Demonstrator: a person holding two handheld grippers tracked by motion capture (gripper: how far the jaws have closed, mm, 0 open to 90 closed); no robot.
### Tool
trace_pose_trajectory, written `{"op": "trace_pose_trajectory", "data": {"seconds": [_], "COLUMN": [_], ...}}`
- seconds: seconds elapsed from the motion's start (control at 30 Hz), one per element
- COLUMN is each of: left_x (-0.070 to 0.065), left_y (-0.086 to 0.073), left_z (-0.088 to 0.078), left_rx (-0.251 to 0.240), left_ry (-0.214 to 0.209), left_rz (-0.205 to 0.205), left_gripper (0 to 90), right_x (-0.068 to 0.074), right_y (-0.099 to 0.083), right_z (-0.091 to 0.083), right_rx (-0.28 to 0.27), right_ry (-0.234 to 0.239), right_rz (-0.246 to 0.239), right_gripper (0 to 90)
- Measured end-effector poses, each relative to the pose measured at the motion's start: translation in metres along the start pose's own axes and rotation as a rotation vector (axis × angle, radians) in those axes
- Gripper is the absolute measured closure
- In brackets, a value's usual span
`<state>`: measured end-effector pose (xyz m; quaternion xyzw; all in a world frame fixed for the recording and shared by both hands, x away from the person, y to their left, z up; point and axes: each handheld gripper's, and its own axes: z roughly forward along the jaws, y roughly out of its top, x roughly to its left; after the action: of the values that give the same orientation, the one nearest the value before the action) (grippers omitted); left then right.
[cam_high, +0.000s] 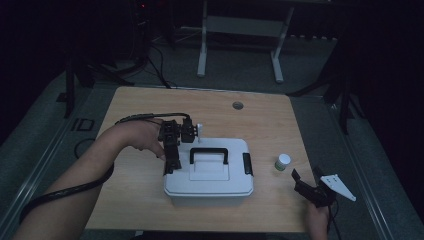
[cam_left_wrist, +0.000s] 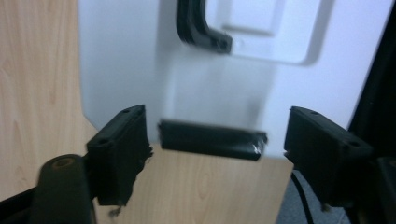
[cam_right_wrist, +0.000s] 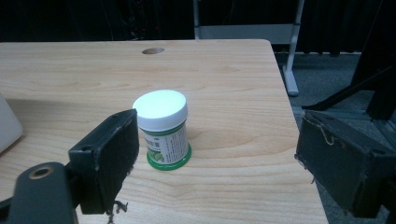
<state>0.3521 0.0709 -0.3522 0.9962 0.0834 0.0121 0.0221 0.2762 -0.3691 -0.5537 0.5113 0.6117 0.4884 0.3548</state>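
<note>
High view: my left gripper (cam_high: 172, 159) hovers over the left-side latch (cam_left_wrist: 212, 140) of the white box (cam_high: 210, 182) at mid-table (cam_high: 150, 210), jaws apart with the latch between them, not pressed. My right gripper (cam_high: 305, 181) rests open near the table's right edge, facing a small white-capped jar (cam_right_wrist: 163, 128).

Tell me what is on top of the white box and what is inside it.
On the white box, the lid carries a black handle and a black latch at the side. The left gripper hangs over the other latch. The lid is shut, so the inside is hidden.
</note>
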Motion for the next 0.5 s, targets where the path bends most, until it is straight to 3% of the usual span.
{"op": "trace_pose_trajectory", "data": {"seconds": [0.2,0.5], "left_x": [-0.001,0.001], "left_y": [0.019,0.035], "left_z": [0.003,0.011], "left_rx": [0.018,0.057], "left_ry": [0.003,-0.002], "left_rz": [0.045,0.055], "left_gripper": [33.3,44.2], "right_x": [-0.001,-0.002], "right_y": [0.0,0.0], "right_z": [0.0,-0.001], "right_rx": [-0.002,-0.006], "right_ry": [0.003,0.008], "right_rz": [0.007,0.013], "right_gripper": [12.9,12.9]}}
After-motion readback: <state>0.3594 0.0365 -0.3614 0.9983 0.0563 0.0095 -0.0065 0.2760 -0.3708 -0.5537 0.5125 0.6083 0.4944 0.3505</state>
